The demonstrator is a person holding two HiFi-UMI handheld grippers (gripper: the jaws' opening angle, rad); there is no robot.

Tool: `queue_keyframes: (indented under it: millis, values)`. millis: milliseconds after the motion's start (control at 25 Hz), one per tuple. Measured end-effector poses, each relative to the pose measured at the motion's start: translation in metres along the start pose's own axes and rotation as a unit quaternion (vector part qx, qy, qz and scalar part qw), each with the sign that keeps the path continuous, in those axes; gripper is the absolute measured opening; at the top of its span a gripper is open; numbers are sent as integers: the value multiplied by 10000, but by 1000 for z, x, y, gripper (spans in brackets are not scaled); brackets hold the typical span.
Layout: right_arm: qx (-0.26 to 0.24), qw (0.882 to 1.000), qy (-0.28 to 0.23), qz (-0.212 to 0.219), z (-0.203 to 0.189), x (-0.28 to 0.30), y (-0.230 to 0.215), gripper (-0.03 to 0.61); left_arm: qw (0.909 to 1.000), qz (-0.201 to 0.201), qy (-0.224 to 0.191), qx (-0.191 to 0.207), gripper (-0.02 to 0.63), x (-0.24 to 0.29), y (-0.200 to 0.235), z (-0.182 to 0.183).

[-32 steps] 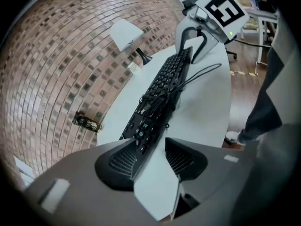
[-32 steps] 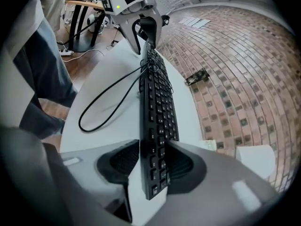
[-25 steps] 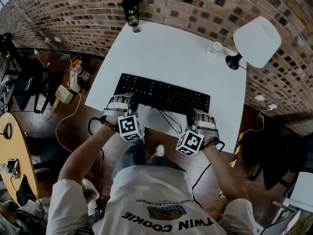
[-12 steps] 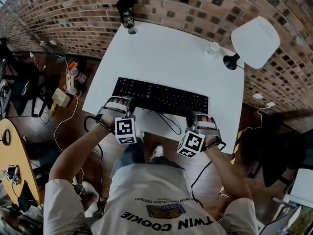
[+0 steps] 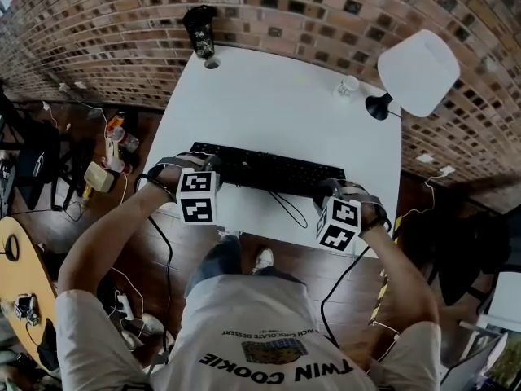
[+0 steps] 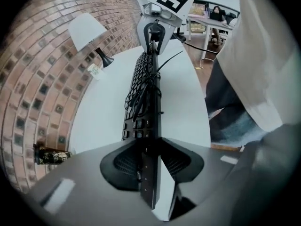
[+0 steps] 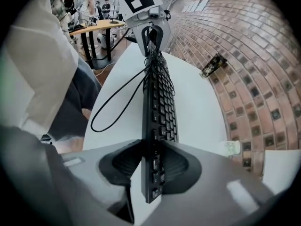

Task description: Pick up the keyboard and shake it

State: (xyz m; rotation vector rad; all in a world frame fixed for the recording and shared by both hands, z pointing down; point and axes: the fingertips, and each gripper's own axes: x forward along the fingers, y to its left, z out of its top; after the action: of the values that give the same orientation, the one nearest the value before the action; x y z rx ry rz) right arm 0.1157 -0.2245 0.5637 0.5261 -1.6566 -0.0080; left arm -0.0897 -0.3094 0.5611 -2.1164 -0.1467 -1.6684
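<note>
The black keyboard is clamped at both short ends: the left gripper pinches one end and the right gripper the other, so the load is shared and the board cannot swing about a single grip. Both pairs of jaws have just been closing, and each now presses on the board's thin edge with nothing else between the pads.

The left gripper view looks straight down the length of the keyboard from its own jaws, the left gripper in the foreground and the right gripper at the far end. There the board stands tipped on edge, keys turned toward the brick wall and its underside toward the person, which the head view only hints at by showing it narrow. The right gripper view gives the same from the other end of the keyboard, and shows best how the cable hangs in a loose loop on the person's side, free to whip about in a shake.

Whether the lower long edge has fully left the white table I cannot quite tell; it looks raised, beneath and between the two grippers
</note>
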Motion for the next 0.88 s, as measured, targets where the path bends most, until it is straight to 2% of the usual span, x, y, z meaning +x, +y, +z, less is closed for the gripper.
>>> queue_keyframes:
  millis: [200, 360, 480, 640, 760, 880]
  values:
    - [201, 9962, -228, 813, 5, -15, -18, 118, 9954, -939, -180, -93, 135, -11, 18, 2]
    - [406, 9860, -478, 1544, 8, -25, -37, 115, 9875, -1553, -140, -223, 133, -18, 42, -3]
    - [623, 9754, -455, 2065, 6, -27, -50, 115, 9752, -2170, -217, -368, 133, -20, 51, -1]
    - [946, 9551, -415, 2778, 4, -27, -67, 115, 9586, -2766, -418, -530, 132, -23, 70, 1]
    - [1182, 9388, -422, 3207, 3, -25, -81, 117, 9485, -3075, -476, -601, 130, -24, 83, 1]
    - [1541, 9275, -488, 3370, 2, -23, -102, 115, 9454, -3164, -487, -605, 120, -23, 102, 2]
